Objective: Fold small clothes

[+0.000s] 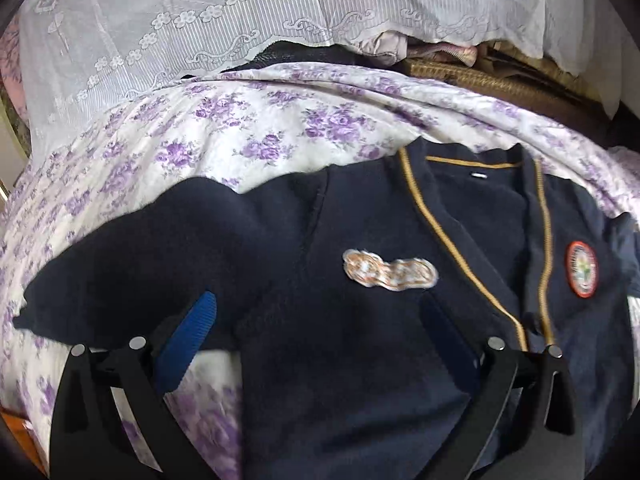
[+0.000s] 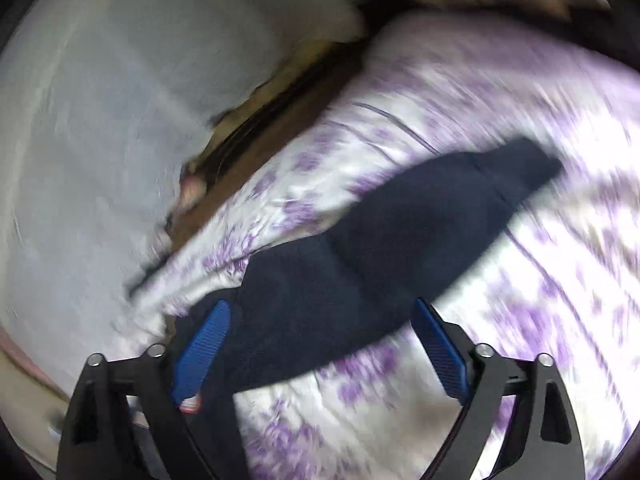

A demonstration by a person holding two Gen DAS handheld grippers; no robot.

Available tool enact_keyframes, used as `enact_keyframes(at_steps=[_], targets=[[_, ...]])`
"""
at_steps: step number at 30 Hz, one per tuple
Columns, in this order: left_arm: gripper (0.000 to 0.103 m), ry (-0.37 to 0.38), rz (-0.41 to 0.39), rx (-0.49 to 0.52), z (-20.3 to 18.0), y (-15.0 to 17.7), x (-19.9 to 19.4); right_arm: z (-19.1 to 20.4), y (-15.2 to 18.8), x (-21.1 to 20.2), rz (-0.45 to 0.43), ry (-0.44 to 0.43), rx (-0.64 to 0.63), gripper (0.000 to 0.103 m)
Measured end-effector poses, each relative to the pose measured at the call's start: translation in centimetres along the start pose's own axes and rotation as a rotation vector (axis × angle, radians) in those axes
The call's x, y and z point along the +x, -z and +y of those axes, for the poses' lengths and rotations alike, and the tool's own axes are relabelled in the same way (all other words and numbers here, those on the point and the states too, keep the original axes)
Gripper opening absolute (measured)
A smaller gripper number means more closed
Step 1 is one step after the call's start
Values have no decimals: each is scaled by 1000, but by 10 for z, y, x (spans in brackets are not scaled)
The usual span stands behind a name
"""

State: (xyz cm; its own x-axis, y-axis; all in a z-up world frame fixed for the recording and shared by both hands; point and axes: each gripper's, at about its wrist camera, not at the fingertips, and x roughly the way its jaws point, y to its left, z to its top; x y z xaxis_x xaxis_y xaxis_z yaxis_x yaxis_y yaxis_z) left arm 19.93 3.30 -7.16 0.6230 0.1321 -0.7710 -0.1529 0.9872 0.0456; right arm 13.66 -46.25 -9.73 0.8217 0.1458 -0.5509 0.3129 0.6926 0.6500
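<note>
Gold-trimmed cardigan front (image 1: 360, 240), blurred navy sleeve (image 2: 400, 240)

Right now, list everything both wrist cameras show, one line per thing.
Cardigan: one, navy with gold trim, spread on the bed sheet, front up.
Oval patch: one, orange and white, on the cardigan's chest.
Round badge: one, red-rimmed, on the cardigan's other front panel.
Sleeve: one, navy, stretched out over the sheet in the right wrist view.
Bed sheet: one, white with purple flowers, under the cardigan.
Lace cloth: one, white, draped behind the bed.
Woven mat: one, tan, behind the bed under the lace; blurred.
Left gripper: one, black with blue pads, open over the cardigan.
Right gripper: one, black with blue pads, open, the sleeve between its fingers.
</note>
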Motion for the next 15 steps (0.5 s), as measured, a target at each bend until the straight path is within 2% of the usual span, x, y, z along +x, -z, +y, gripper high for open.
enact_keyframes(at_steps=[2, 6, 9, 13, 15], targets=[[99, 5, 16, 8, -3, 6, 2, -19, 8, 0, 49, -79, 122, 80], [99, -3, 56, 2, -6, 16, 10, -22, 12, -3, 27, -94, 166, 73], [99, 23, 53, -29, 0, 17, 9, -29, 12, 1, -15, -77, 236, 59], [99, 14, 60, -21, -2, 18, 12, -57, -5, 12, -73, -65, 436, 36], [99, 3, 61, -10, -5, 18, 13, -62, -9, 18, -97, -22, 526, 30]])
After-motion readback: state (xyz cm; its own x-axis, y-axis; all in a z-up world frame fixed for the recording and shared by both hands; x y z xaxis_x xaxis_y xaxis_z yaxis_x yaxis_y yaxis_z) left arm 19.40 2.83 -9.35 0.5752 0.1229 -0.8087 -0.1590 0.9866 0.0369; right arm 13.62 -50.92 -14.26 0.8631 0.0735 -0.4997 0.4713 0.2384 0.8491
